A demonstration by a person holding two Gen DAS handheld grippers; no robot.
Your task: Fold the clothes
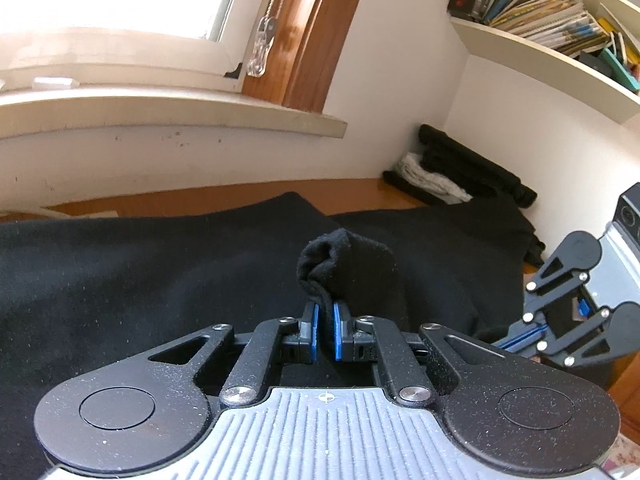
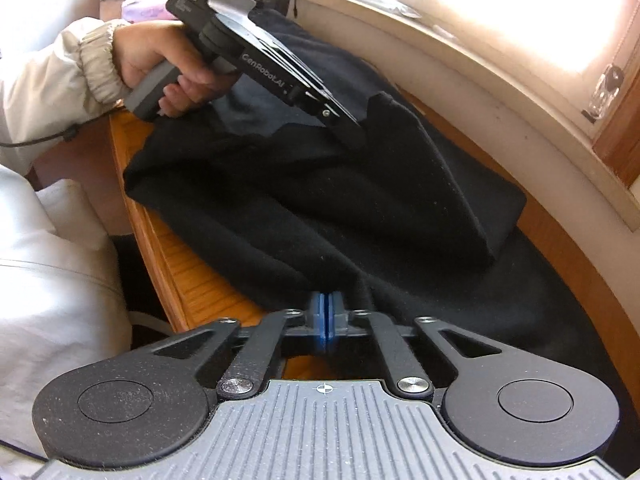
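A black garment (image 1: 140, 272) lies spread over a wooden table (image 2: 192, 276), partly folded over itself. My left gripper (image 1: 325, 312) is shut on a bunched fold of it, which sticks up past the blue pads (image 1: 339, 332). In the right wrist view a hand (image 2: 160, 64) holds this left gripper (image 2: 354, 136), whose tips are sunk in the black garment (image 2: 320, 208). My right gripper (image 2: 328, 304) is shut at the near hem, where the cloth draws in to its tips. It also appears as the right gripper (image 1: 516, 339) at the right edge of the left wrist view.
A window sill (image 1: 180, 116) runs along the wall behind the table. Rolled black and white items (image 1: 452, 172) lie in the far corner under a shelf of books (image 1: 560, 28). A pale sleeve (image 2: 60, 76) and pale fabric (image 2: 48, 280) sit at the table's left.
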